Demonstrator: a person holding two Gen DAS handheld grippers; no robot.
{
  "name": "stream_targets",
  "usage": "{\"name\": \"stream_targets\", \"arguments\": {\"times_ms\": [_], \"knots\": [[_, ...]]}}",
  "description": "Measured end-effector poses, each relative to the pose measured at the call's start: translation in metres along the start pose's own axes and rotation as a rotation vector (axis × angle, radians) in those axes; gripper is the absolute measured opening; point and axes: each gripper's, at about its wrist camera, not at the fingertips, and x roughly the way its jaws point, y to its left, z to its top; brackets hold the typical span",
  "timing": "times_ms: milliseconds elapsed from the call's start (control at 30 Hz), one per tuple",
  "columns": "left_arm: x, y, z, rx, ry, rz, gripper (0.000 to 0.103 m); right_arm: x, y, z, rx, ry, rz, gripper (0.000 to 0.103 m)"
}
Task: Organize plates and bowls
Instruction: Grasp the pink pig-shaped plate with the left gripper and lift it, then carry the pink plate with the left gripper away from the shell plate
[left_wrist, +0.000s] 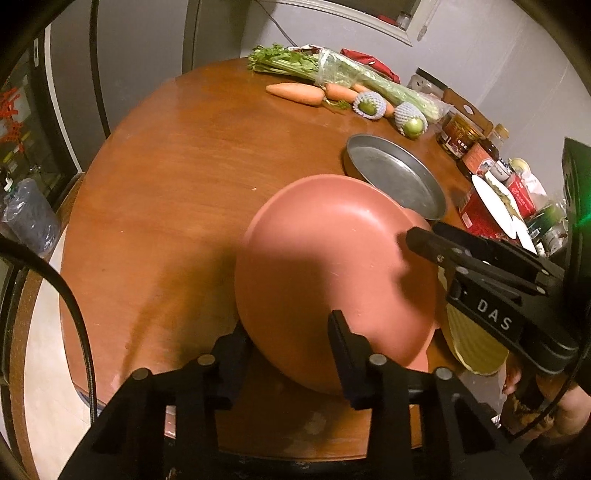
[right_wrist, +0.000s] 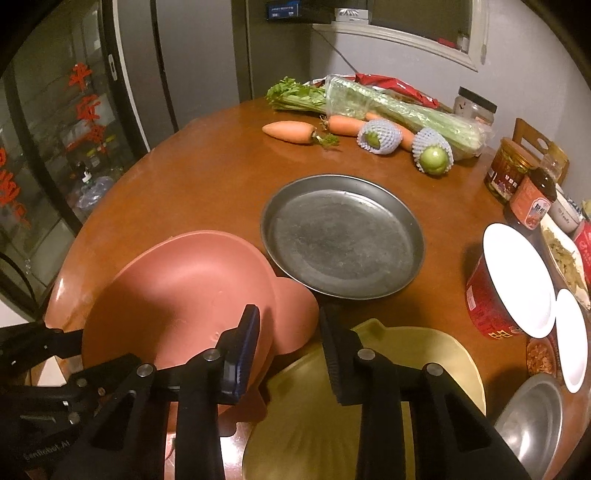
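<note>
Your left hand-held gripper (left_wrist: 291, 354) pinches the near rim of the pink plate (left_wrist: 332, 258); your right hand-held gripper (right_wrist: 290, 350) clamps its opposite rim, directly above the yellow plate (right_wrist: 369, 369). Plate sits tilted between both: uneven lifting could twist it loose onto the surface (left_wrist: 177, 177) or the metal pan (right_wrist: 343, 236) just ahead.

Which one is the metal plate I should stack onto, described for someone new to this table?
On the round wooden table, look to the middle, in front of the carrots and celery. The metal plate lies flat there, just beyond the pink plate. It is the only dull grey, empty round dish; its neighbours are pink, yellow or white.
</note>
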Motion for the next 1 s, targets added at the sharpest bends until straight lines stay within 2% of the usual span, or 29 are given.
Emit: {"name": "stream_targets", "arguments": {"times_ms": [167, 633, 1000], "knots": [[-0.005, 0.011, 0.006, -0.021, -0.021, 0.008, 0.036, -0.002, 0.002, 0.0, 0.011, 0.008, 0.013, 0.034], [-0.006, 0.046, 0.034, -0.047, -0.084, 0.097, 0.036, 0.008, 0.036, 0.001, 0.024, 0.032, 0.054, 0.035], [0.011, 0.059, 0.057, -0.048, -0.081, 0.141, 0.036, 0.011, 0.044, 0.009, 0.057, 0.025, 0.088, 0.036]]}}
